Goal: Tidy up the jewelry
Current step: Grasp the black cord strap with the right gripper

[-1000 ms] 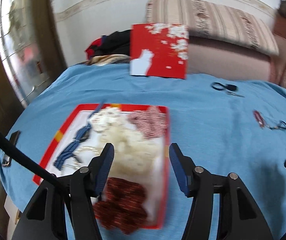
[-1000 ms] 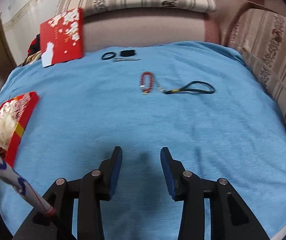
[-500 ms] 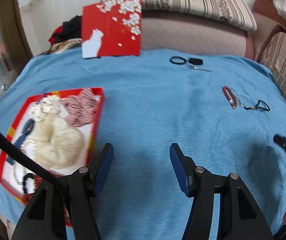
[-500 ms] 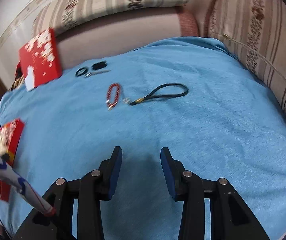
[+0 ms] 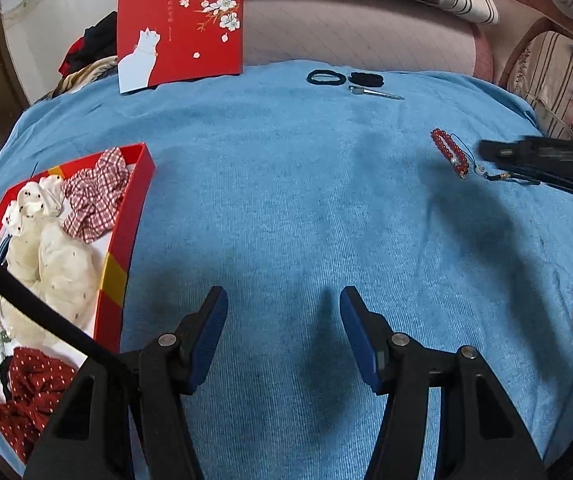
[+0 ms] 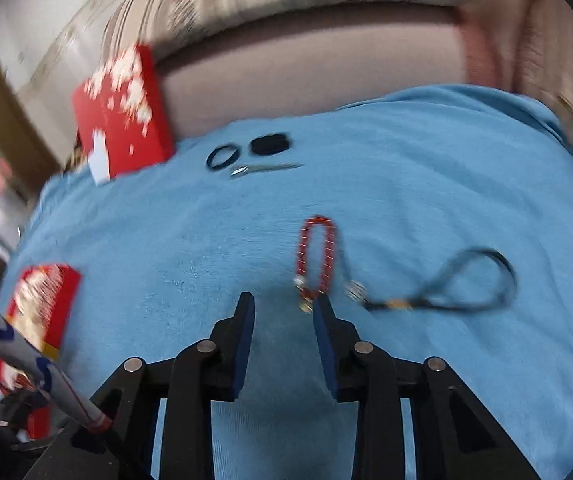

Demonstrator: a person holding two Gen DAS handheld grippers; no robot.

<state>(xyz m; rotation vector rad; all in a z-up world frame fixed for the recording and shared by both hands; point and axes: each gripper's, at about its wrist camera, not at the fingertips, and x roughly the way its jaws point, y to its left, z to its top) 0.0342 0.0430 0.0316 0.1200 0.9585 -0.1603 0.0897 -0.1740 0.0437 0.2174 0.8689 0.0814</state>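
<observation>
A blue cloth covers the surface before a striped-cushioned sofa and pale wall.

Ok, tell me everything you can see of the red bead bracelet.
The red bead bracelet is a loop of round, glossy red beads with a few pale or silvery ones at its near end. It lies flat on the blue cloth, pulled into a narrow oval. A thin cord seems to link it to a black looped strap. The right gripper is close, not touching.
</observation>
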